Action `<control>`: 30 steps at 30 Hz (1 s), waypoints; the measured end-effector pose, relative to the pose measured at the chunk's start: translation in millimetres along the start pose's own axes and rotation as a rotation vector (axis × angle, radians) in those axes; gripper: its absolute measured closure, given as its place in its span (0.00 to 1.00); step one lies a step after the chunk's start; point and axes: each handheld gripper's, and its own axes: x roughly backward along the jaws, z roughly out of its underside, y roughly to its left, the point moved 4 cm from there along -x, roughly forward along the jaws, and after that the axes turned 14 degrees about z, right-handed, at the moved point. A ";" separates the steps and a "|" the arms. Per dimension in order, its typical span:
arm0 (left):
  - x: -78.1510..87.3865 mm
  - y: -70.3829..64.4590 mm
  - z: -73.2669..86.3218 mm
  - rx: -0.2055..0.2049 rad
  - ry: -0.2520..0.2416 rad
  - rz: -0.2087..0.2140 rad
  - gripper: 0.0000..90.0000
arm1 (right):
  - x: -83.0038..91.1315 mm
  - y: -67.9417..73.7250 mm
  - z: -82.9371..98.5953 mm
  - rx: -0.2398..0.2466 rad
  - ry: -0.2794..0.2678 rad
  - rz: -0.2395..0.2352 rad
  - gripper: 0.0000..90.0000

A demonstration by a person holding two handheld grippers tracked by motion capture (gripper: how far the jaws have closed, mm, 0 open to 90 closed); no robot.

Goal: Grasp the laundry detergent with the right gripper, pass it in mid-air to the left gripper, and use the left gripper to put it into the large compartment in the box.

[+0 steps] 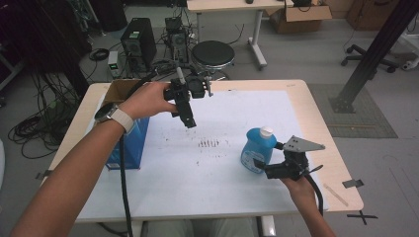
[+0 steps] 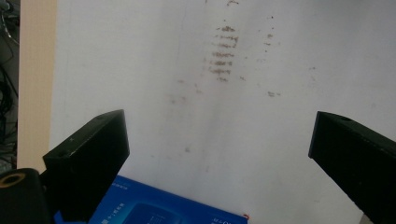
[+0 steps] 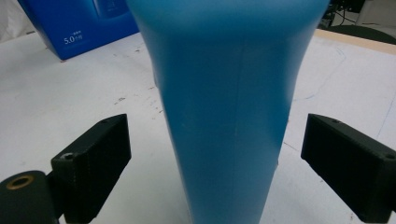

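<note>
Now, high view: we see the blue bottle (image 1: 258,150) standing upright near the table's (image 1: 321,123) right edge, our right gripper (image 1: 262,165) around its base; our left gripper (image 1: 189,121) hangs above the white sheet (image 1: 222,192) near the back edge, beside the blue box (image 1: 131,143) at the left edge.
Left gripper view: jaws spread wide, holding nothing, bare sheet between them, the box's top at the bottom edge.
Right gripper view: jaws wide, the bottle (image 3: 229,107) between them, gaps on both sides.
</note>
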 end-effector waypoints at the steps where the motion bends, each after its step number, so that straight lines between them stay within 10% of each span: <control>1: -0.1 -0.3 -0.4 -0.002 -0.003 -0.001 0.06 | -2.6 0.1 0.5 -0.002 -0.002 0.004 0.09; 30: -2.3 -1.4 -0.4 -0.004 -0.003 -0.003 0.06 | -15.5 4.5 -3.4 0.008 -0.043 0.028 0.25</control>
